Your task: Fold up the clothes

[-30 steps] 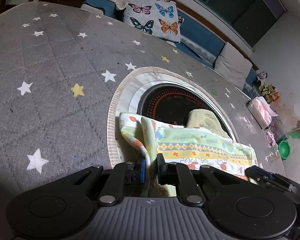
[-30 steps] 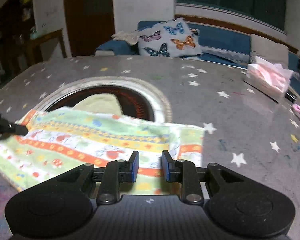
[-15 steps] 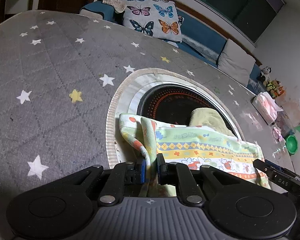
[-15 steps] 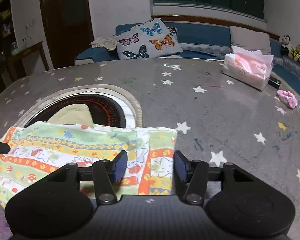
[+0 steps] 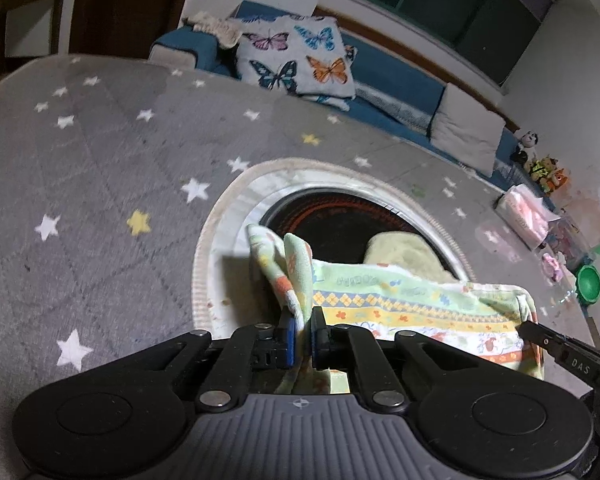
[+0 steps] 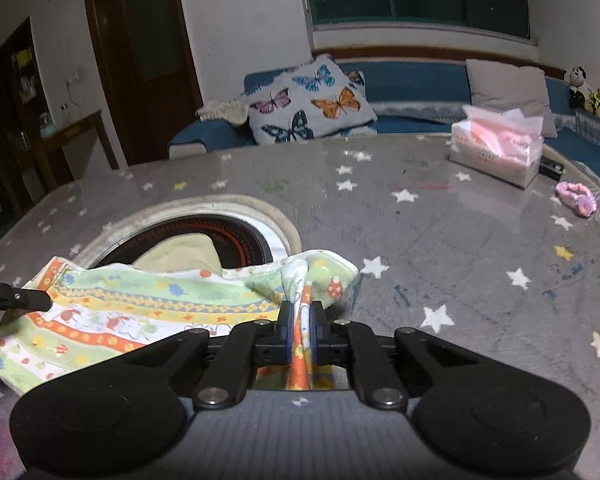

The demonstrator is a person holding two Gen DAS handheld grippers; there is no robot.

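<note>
A patterned cloth [image 5: 400, 308] with green, yellow and orange cartoon stripes lies on the grey star-print table, partly over a round recessed hotplate [image 5: 340, 220]. My left gripper [image 5: 302, 338] is shut on the cloth's left corner, bunched up between the pads. My right gripper [image 6: 300, 334] is shut on the cloth's right corner [image 6: 316, 276], which is lifted and gathered. The cloth [image 6: 140, 312] stretches between the two grippers. Each gripper's tip shows at the edge of the other's view.
A pale yellow cloth [image 6: 180, 254] lies in the hotplate recess. A tissue pack [image 6: 496, 152] and a pink scrunchie [image 6: 576, 198] sit at the table's far right. A green bowl [image 5: 589, 283] is on the floor. A blue sofa with a butterfly cushion [image 6: 308, 100] stands behind.
My right gripper opened, then closed on the cloth's right corner and raised it. My left gripper kept its hold and lifted its corner slightly.
</note>
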